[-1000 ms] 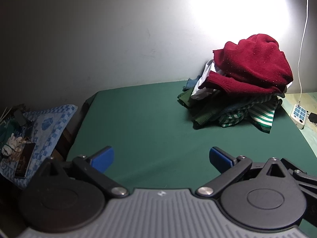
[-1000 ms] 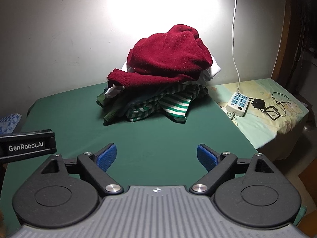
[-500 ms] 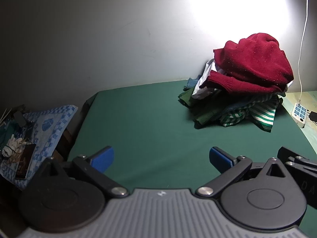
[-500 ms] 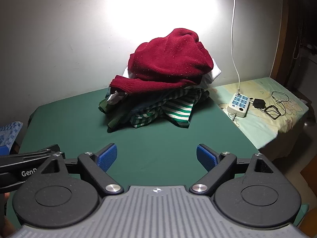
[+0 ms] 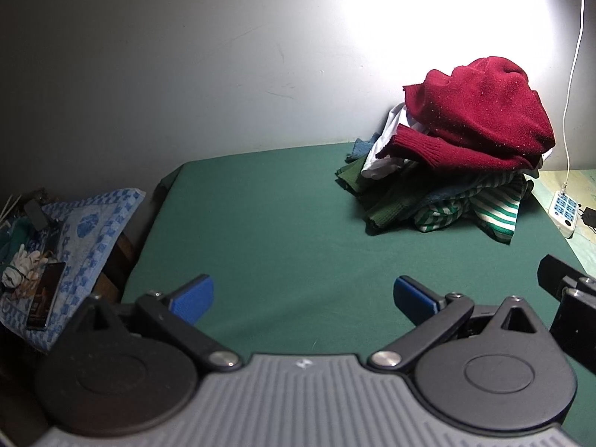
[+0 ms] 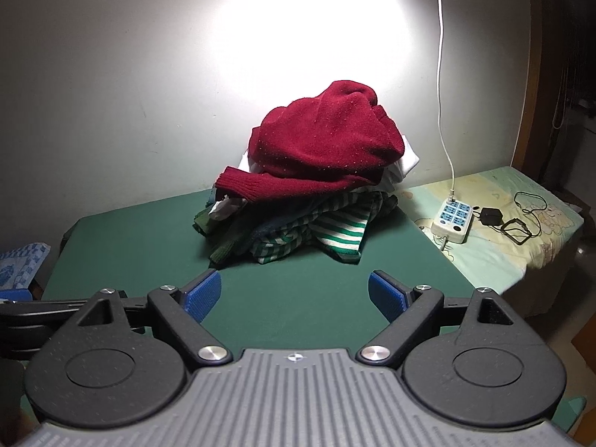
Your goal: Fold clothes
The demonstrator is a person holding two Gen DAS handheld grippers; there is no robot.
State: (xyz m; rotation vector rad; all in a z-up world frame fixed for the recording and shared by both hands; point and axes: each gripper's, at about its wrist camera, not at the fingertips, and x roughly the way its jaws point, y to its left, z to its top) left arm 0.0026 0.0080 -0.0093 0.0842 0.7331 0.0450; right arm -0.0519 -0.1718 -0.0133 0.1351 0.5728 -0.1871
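Both the left gripper [image 5: 301,298] and right gripper [image 6: 294,294] hover spread wide, empty, over the green table [image 6: 298,290]. The clothes pile [image 6: 309,186], red sweater [image 6: 324,145] topmost, sits far against the lit wall [image 6: 149,56].

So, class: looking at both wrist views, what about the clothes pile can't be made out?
- Garments under the red sweater: covered by it, both views; their number is unclear.
- White garment: mostly buried, left view.
- Pile's back: faces the wall.
- Wall above: washed out by glare.
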